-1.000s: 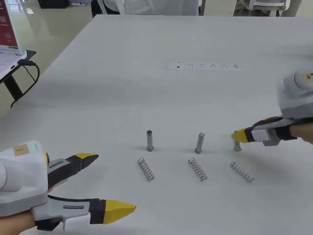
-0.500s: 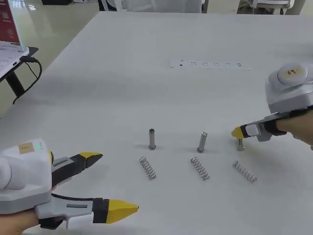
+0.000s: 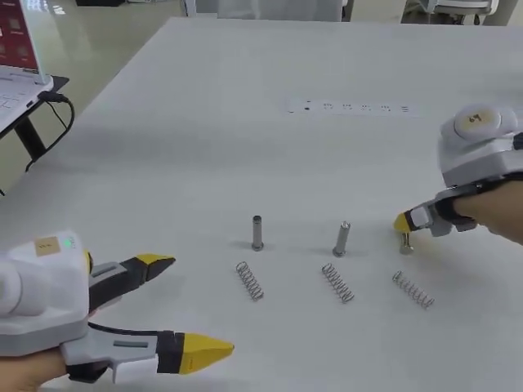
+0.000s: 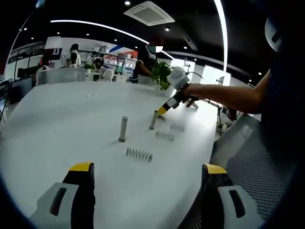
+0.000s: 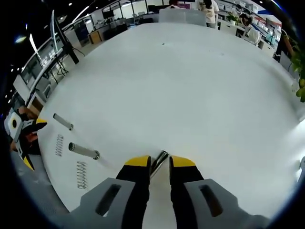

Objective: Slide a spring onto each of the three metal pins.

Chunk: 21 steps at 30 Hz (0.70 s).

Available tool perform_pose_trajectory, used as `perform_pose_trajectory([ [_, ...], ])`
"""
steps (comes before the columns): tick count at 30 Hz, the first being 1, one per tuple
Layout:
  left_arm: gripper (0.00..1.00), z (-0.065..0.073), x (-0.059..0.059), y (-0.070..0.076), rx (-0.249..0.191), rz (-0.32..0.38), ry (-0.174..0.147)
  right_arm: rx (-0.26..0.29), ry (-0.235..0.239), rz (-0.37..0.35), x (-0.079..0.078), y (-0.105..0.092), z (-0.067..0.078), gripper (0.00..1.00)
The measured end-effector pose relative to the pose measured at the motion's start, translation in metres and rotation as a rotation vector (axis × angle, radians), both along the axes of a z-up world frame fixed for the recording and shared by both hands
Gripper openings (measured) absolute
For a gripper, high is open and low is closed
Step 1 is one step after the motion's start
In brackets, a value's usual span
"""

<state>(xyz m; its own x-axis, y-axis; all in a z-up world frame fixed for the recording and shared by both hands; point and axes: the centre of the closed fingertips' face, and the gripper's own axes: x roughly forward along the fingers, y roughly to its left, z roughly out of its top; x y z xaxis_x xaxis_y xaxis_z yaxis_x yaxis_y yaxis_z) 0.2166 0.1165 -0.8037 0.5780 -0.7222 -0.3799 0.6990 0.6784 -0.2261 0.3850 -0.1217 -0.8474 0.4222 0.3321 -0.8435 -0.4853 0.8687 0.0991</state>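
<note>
Three short metal pins stand upright in a row on the white table: left pin (image 3: 257, 233), middle pin (image 3: 342, 238), right pin (image 3: 405, 242). A loose spring lies in front of each: left spring (image 3: 249, 280), middle spring (image 3: 337, 282), right spring (image 3: 413, 289). My right gripper (image 3: 403, 222) comes in from the right, shut on the top of the right pin (image 5: 159, 161), which sits between its yellow fingertips (image 5: 138, 163). My left gripper (image 3: 186, 306) hovers open at the near left, holding nothing, well short of the left pin (image 4: 123, 129) and left spring (image 4: 139, 154).
A flush socket strip (image 3: 347, 107) is set into the table (image 3: 212, 122) farther back. A laptop (image 3: 20, 49) stands on a side stand beyond the table's left edge. People stand at the far end of the room (image 4: 152, 62).
The right gripper's body has tilted up a little while its tips stayed at the right pin. The left gripper holds its place, still open. The head camera has shifted slightly.
</note>
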Motion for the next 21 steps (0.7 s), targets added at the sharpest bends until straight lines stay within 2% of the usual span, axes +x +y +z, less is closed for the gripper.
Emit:
perform_pose_trajectory([
  [7, 0.89, 0.0004, 0.0004, 0.0015, -0.002, 0.003, 0.001, -0.040, 0.013, 0.001, 0.0074, -0.0002, -0.0054, 0.12],
  [10, 0.89, 0.0010, 0.0003, 0.0016, -0.003, 0.004, 0.000, -0.073, 0.022, 0.002, 0.0089, -0.0014, -0.0082, 0.11],
  [15, 0.89, 0.0002, 0.0004, 0.0022, -0.001, 0.006, 0.003, -0.103, 0.016, 0.048, 0.0074, 0.0036, -0.0072, 0.10],
  [21, 0.88, 0.0006, 0.0022, 0.0024, -0.002, 0.007, 0.000, -0.134, 0.023, 0.059, 0.0089, 0.0050, -0.0078, 0.09],
])
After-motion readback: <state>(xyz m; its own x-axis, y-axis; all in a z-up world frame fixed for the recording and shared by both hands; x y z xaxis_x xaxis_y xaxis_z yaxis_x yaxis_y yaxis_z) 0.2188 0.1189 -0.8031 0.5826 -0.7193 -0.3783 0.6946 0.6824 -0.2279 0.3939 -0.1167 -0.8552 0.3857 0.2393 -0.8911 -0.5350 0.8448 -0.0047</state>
